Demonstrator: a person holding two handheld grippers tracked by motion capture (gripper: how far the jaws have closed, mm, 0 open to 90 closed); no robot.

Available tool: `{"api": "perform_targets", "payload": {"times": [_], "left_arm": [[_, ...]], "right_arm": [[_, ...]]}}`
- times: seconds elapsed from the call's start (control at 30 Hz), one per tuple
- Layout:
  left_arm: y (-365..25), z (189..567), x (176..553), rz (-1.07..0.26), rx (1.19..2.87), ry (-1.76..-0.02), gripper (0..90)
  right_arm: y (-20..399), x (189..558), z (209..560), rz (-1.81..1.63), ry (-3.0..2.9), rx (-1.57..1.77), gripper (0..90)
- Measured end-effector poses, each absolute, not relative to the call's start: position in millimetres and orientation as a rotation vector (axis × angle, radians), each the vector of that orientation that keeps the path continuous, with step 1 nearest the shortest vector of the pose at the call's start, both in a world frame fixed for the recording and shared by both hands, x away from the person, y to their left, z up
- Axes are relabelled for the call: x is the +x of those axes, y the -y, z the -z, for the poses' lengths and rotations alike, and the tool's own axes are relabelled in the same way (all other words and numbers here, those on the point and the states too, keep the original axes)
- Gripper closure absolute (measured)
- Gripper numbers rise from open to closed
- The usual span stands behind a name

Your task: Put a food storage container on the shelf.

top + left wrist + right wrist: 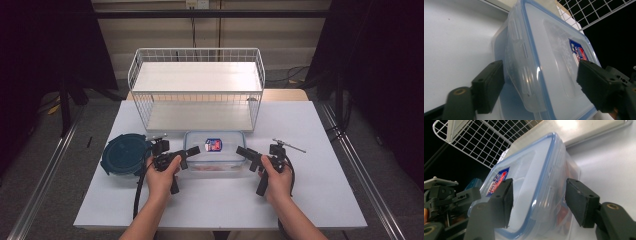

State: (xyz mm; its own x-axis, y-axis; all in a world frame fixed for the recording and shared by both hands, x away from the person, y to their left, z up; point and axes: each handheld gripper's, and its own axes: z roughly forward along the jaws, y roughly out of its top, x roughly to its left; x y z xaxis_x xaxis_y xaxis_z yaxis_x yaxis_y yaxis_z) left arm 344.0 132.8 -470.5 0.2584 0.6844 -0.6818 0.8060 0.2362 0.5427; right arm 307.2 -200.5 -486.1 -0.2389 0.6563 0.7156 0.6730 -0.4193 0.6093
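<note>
A clear plastic container (215,151) with a blue-rimmed snap lid and a red-and-blue label is sitting near the middle of the white table (310,195), just in front of the white wire basket (196,87) standing at the far side. The left hand-held gripper (192,151) is reaching in at the container's left end, its jaws standing released, one on each side of the lid's side latch (517,62) without pressing on it. The right hand-held gripper (242,151) is reaching in at the container's right end in the same way, its jaws spread apart and straddling the rim, with a gap showing between the pads and the plastic. Something reddish is showing through the container's wall. A dark teal round lid (125,153) is lying on the table to the left, just beside the left hand (161,177). The right hand (276,181) is resting low over the near part of the table.
</note>
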Motion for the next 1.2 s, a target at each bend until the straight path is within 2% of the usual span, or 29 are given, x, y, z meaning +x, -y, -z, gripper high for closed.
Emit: {"api": "perform_targets", "payload": {"times": [0.07, 0.17, 0.23, 0.33, 0.4, 0.6, 0.67, 0.8, 1.2], "left_arm": [[-132.8, 470.8, 343.7, 0.096, 1.51, -1.457, 15.8], [-132.7, 469.3, 342.7, 0.127, 1.52, -1.45, 17.8], [-131.8, 469.7, 342.8, 0.085, 1.541, -1.44, 13.4], [-131.2, 471.0, 342.7, 0.091, 1.526, -1.435, 11.9], [-129.6, 474.3, 342.1, 0.049, 1.487, -1.379, 19.2], [-132.9, 474.0, 342.3, 0.103, 1.421, -1.416, 21.2], [-133.3, 474.1, 341.8, 0.08, 1.43, -1.406, 22.9], [-135.8, 473.6, 339.4, 0.086, 1.377, -1.457, 33.2], [-141.3, 471.9, 334.1, 0.09, 1.233, -1.501, 45.2]], "right_arm": [[200.0, 306.9, 488.6, 1.797, 1.647, -1.938, 39.3], [200.4, 306.9, 490.6, 1.805, 1.612, -1.94, 39.9], [201.2, 306.4, 491.9, 1.801, 1.585, -1.941, 40.5], [202.4, 306.1, 493.9, 1.812, 1.557, -1.935, 41.4], [202.5, 305.4, 493.6, 1.807, 1.558, -1.937, 41.3], [201.8, 304.9, 492.7, 1.803, 1.555, -1.939, 41.2], [201.8, 304.7, 492.8, 1.802, 1.555, -1.944, 41.5], [201.5, 303.5, 494.2, 1.816, 1.495, -1.979, 44.6], [199.5, 296.8, 497.3, 1.849, 1.248, -2.075, 54.1]]}}
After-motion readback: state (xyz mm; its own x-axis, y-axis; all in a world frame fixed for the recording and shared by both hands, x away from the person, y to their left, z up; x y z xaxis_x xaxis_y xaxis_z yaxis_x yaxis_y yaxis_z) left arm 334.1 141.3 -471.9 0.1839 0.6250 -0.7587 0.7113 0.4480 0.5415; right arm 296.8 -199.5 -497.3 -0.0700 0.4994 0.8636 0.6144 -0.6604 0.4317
